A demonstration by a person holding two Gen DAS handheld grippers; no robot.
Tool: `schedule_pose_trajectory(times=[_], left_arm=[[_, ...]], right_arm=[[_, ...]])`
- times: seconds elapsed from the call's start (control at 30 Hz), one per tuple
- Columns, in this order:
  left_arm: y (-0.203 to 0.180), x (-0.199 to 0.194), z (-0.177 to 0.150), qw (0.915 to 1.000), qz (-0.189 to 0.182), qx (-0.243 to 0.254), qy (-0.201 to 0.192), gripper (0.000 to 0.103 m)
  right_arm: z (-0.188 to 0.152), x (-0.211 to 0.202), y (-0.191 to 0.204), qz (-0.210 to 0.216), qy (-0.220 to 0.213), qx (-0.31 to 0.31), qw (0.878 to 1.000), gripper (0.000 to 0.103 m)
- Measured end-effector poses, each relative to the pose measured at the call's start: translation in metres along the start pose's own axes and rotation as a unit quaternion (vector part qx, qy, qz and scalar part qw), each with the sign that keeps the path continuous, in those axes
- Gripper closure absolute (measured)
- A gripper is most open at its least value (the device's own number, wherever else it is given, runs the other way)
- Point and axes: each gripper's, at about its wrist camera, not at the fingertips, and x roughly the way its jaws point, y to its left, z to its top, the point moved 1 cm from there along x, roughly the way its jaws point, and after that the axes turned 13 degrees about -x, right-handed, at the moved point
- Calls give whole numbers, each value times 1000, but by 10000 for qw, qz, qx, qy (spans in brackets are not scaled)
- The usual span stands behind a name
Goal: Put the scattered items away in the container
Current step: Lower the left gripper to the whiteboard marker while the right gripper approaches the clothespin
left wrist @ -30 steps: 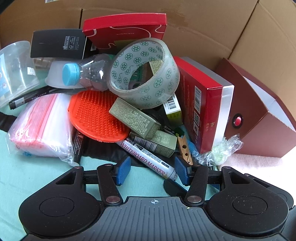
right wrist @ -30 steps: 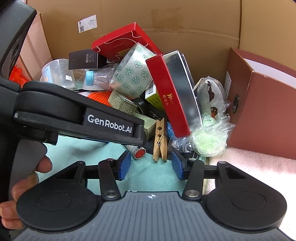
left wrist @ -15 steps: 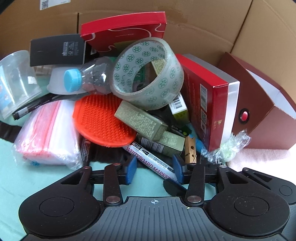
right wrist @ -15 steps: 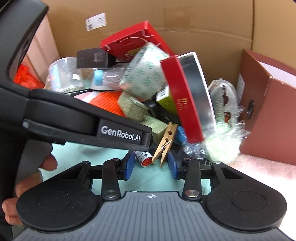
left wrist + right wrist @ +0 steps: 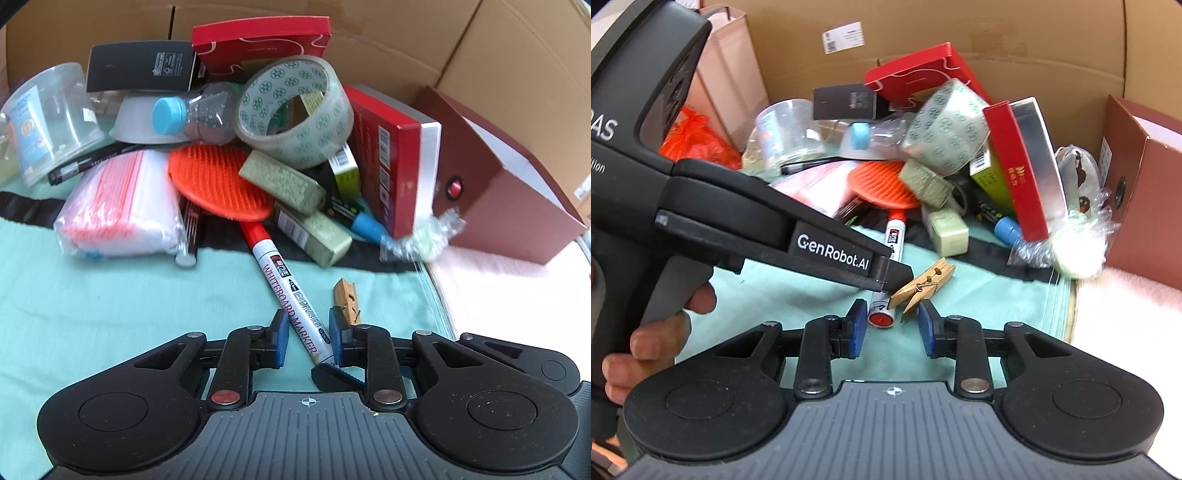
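A glossy plastic whiteboard marker (image 5: 291,291) and bare wooden clothespin (image 5: 922,284) lie on matt teal cloth (image 5: 110,295).

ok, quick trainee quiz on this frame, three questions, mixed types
1. True or false: the clothespin rests on top of the tape roll.
2. What lies between the fingers of the left gripper? A) whiteboard marker B) tape roll C) orange brush
3. Fill in: the cap on the clear bottle is ____.

Key: 1 false (it lies on the green cloth); 2 A; 3 blue.
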Motion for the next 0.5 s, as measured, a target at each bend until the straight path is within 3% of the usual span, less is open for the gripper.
schedule_pose_trajectory(times=[0.33,0.5], left_arm=[[10,-17,-26,9983,-412,-207,344,83],[10,-29,-40,9989,-324,-2,339,85]], right_arm=[[-20,-31,20,246,79,-175,9995,67],[-29,-46,31,241,142,-294,9992,67]])
